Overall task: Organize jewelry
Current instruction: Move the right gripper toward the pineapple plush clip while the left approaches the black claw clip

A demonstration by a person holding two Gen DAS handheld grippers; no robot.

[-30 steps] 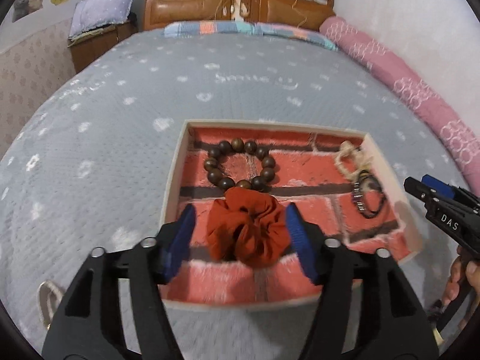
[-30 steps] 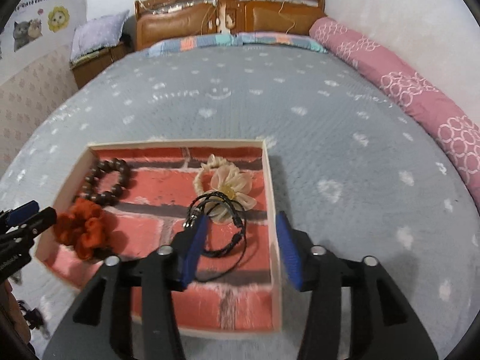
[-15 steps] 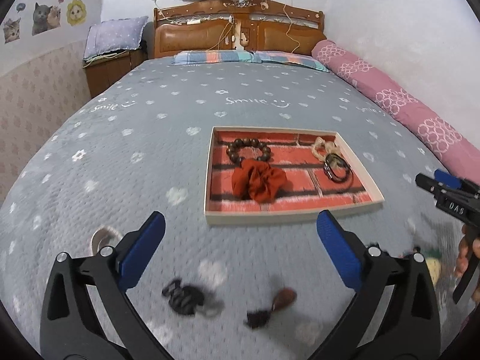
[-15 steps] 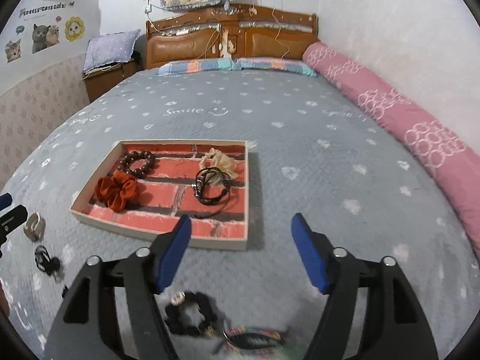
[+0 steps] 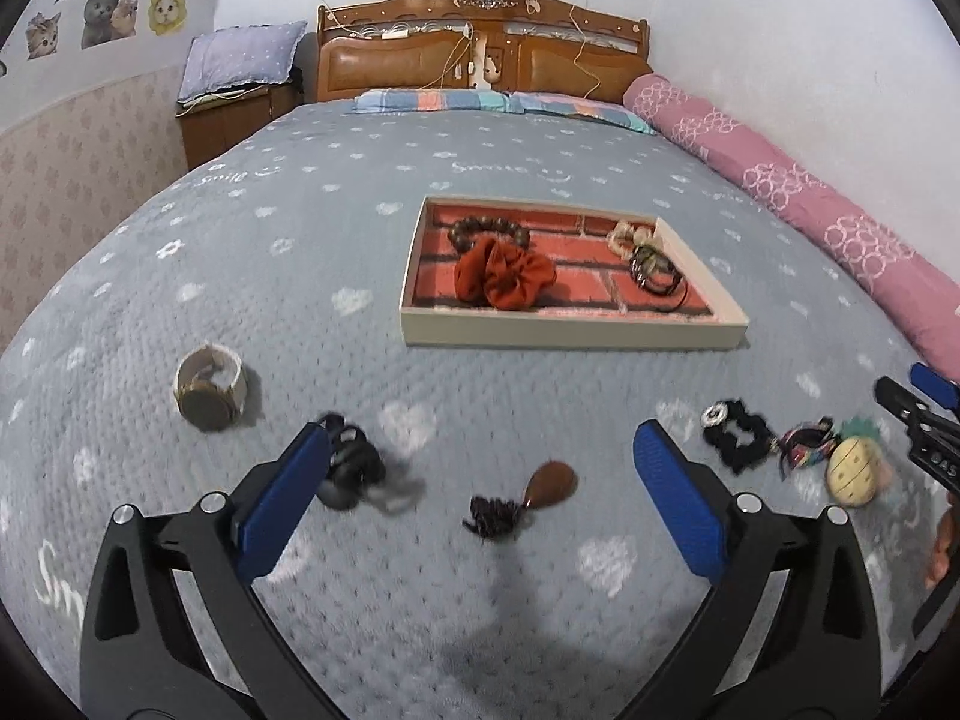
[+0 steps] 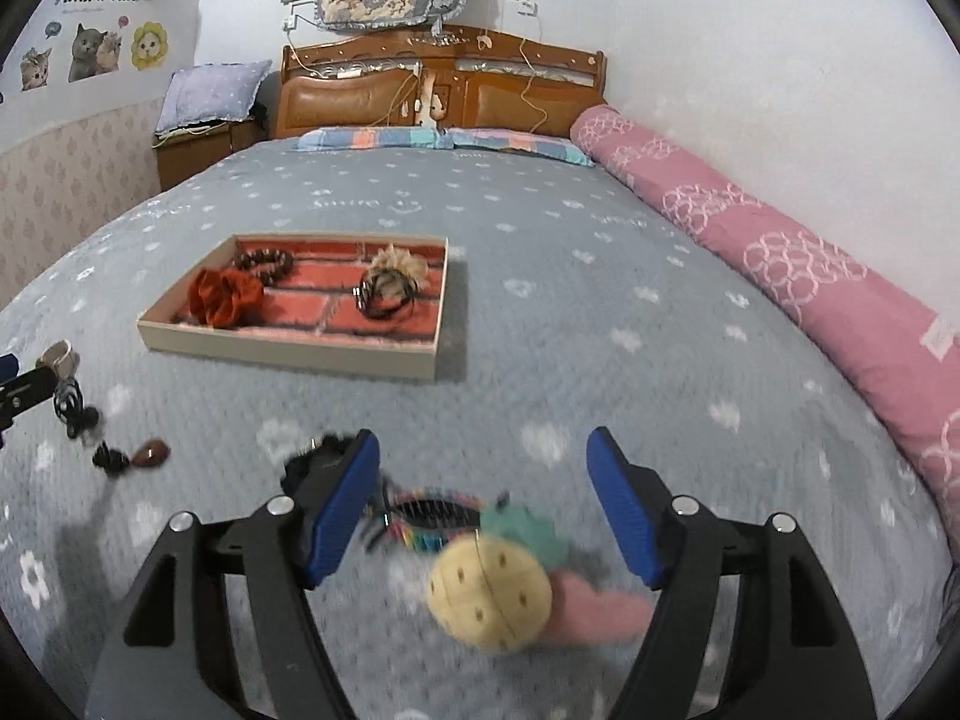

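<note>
Both my claws have pulled back from the tray point(image 5: 570, 336) on the bed point(image 5: 480, 180); scrunchie point(image 5: 504, 276) and bracelets stay inside. Left claw point(image 5: 480, 501) gapes empty over a blurred pendant point(image 5: 549, 480). Right claw point(image 6: 483, 501) hangs parted, empty; only its view shows the pineapple clip point(image 6: 489, 594) clearly.

On the grey heart-patterned bedspread point(image 5: 480, 192), the shallow brick-printed cardboard tray point(image 5: 570, 336) holds a rust-red fabric scrunchie point(image 5: 501, 276) in front of a dark wooden bead bracelet point(image 5: 489, 231); at its right, black cord bracelets point(image 5: 654, 273) apparently overlap a cream fabric flower point(image 5: 630, 235).
</note>
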